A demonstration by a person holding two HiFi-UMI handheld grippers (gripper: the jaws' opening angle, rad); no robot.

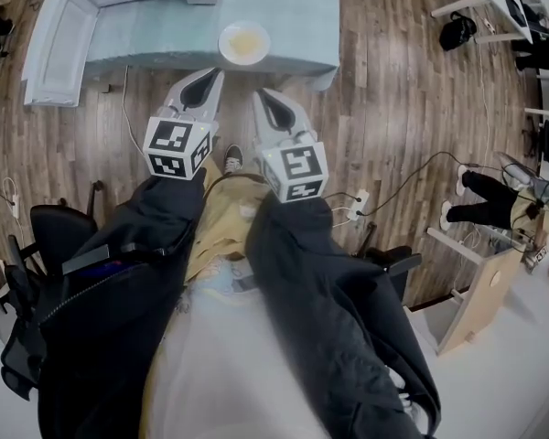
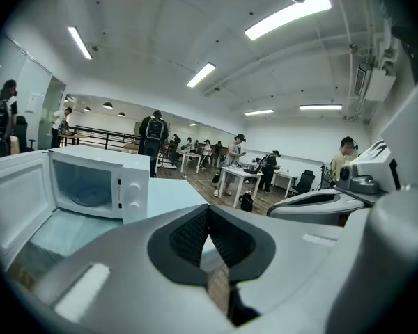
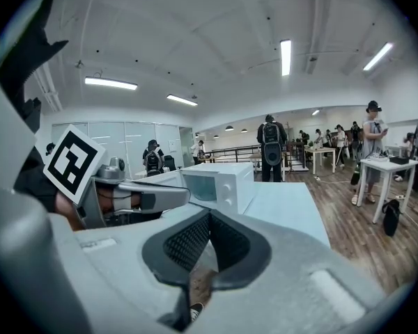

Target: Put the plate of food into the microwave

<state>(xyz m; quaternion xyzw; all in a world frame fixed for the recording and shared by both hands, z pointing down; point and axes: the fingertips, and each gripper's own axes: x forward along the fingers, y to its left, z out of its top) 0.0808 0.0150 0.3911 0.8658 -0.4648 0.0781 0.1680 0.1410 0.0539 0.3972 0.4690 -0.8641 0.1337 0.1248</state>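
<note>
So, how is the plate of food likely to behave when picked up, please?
The plate looks white and rigid, so probably stiff but breakable. It is shallow, so gripped at one side it may tilt and the yellowish food could slide. It sits near the table edge, so a push might send it off.

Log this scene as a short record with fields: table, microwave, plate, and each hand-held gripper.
table: table under a light blue cloth
microwave: white box-shaped microwave oven on the table, door swung open, cavity empty
plate: round white plate of yellow food, on the cloth near the table's front edge, outside the microwave
left hand-held gripper: jaws together, nothing held, short of the plate
right hand-held gripper: jaws together, nothing held, short of the plate
task status: plate not yet picked up
</note>
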